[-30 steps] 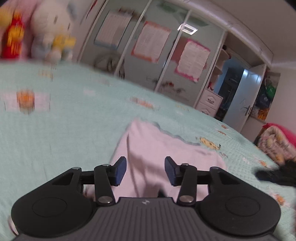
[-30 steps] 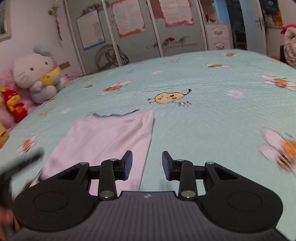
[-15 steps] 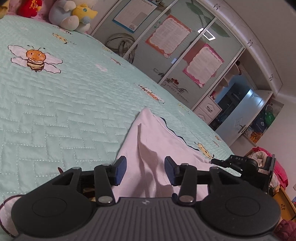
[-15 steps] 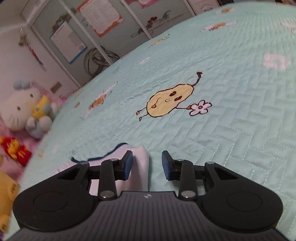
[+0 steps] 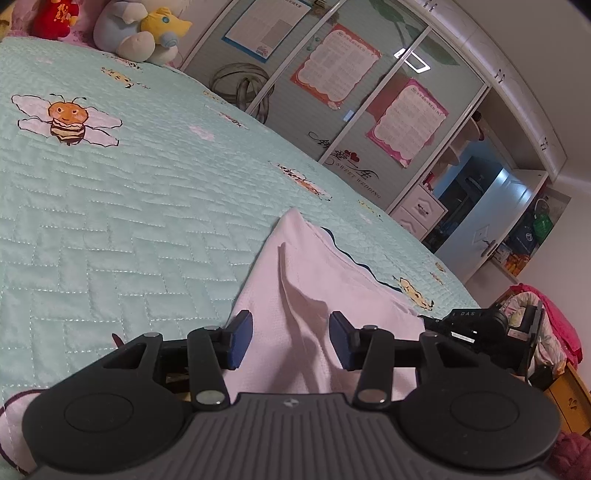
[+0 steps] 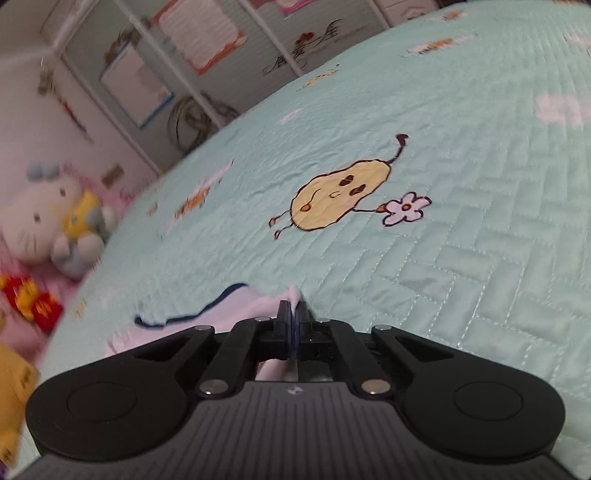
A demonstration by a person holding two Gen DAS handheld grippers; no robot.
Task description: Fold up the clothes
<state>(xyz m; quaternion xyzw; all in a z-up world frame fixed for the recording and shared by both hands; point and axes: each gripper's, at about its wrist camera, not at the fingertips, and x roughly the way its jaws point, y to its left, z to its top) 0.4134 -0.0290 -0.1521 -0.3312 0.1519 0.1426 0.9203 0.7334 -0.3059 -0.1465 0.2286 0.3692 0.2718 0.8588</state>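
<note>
A pale pink garment [image 5: 317,280] with a dark blue trim lies on the mint quilted bedspread [image 5: 110,221]. In the left wrist view my left gripper [image 5: 291,338] hovers low over its near part, jaws apart, with a raised fold of cloth between the blue pads but not pinched. In the right wrist view my right gripper [image 6: 293,314] is shut on a corner of the pink garment [image 6: 243,308], a tip of cloth poking out above the closed pads. The right gripper [image 5: 480,325] also shows at the garment's far right edge in the left wrist view.
Plush toys [image 5: 140,29] sit at the head of the bed, a white cat plush [image 6: 48,221] among them. Wardrobe doors with posters [image 5: 332,70] stand beyond the bed. A pile of red and patterned cloth [image 5: 543,321] lies at the right.
My right gripper swept left and down to the garment's corner and closed on it. My left gripper sank a little over the garment's near part and stayed open.
</note>
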